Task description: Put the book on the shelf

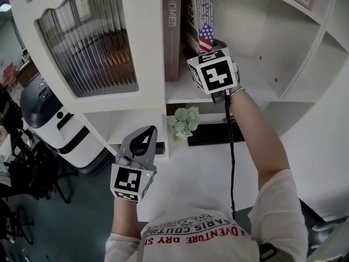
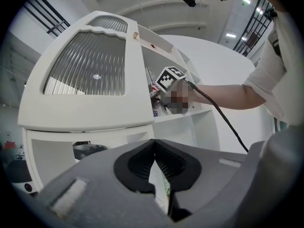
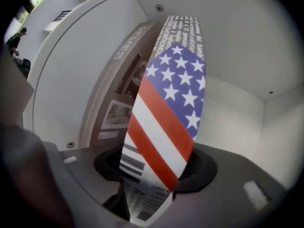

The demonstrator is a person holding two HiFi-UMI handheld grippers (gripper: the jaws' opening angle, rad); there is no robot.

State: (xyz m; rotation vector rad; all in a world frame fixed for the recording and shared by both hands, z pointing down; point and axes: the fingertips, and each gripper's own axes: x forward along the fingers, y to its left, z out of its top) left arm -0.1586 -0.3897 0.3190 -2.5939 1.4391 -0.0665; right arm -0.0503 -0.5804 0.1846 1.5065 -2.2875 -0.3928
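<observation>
**Operator:** Where is the book right now?

**Spotter:** The book (image 3: 168,103), the one with the stars-and-stripes spine, stands inside the open bay of the shelf (image 1: 182,93). It is tilted, with its top leaning toward the tall brown book (image 1: 172,31) on its left. Its lower end runs down between the jaws of your right claw (image 3: 159,167), so no view shows you whether it rests on the board.

**Operator:** Is my right claw gripping it?

**Spotter:** No, it's released. Your jaws stand wide, with a dark gap on each side of the spine, and the pads aren't pressing on it. The book is simply between them.

**Operator:** And my left?

**Spotter:** Your left claw (image 2: 153,144) is clenched, tips met, with nothing in it. You hold it low and to the left, well apart from the book, pointing up toward the shelf unit.

**Operator:** What else is around me?

**Spotter:** Below the bay, on the white surface (image 1: 207,173), a black keyboard (image 1: 215,134) lies with a pale green plant (image 1: 185,121) just beside its left end. A black cable (image 1: 230,146) hangs from your right claw along your forearm. Left of the bay there's a cabinet door (image 1: 87,48) with ribbed glass.
</observation>
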